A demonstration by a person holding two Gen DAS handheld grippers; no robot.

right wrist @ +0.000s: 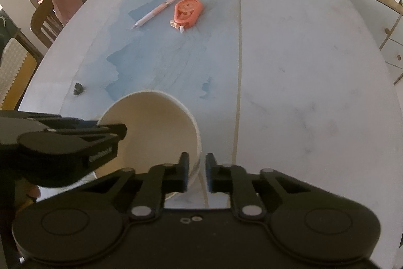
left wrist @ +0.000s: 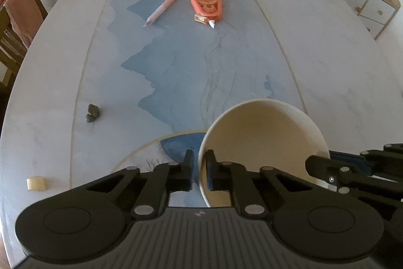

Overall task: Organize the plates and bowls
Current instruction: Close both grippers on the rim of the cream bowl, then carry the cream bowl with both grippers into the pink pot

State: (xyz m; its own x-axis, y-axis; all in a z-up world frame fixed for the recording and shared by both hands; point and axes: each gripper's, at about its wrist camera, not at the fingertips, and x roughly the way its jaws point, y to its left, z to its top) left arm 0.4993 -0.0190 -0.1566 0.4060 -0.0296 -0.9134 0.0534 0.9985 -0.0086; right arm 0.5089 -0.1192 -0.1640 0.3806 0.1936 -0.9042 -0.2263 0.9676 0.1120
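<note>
**Both tongs pinch the rim of one bowl**

The cream bowl (left wrist: pixel 264 143) sits on the table (left wrist: pixel 327 67) right at the tips of both tongs, tilted so its open mouth faces up and away from them. The left tongs (left wrist: pixel 199 168) are closed narrow on the rim at their own side of the bowl, one finger outside the wall and one inside. The right tongs (right wrist: pixel 197 168) are closed the same way on the opposite side of the rim, with the wall between their fingers.

The bowl looks thin-walled and light, like paper or light plastic, stiff enough to keep its round shape but probably easy to dent under a hard squeeze. Its smooth inside may slip. The rim is the sensible hold, and a grip on two opposite sides should keep it from swinging.

The left wrist view shows a small pale block (left wrist: pixel 36 183) on the table, off to the left of the left tongs, which the right view lacks. The right view shows the left tongs from the side, reaching over the bowl's edge. Both show a dark lump (left wrist: pixel 93 112) to the left, and a pen (right wrist: pixel 157 10) and orange tape dispenser (right wrist: pixel 187 13) well ahead of the tongs.
</note>
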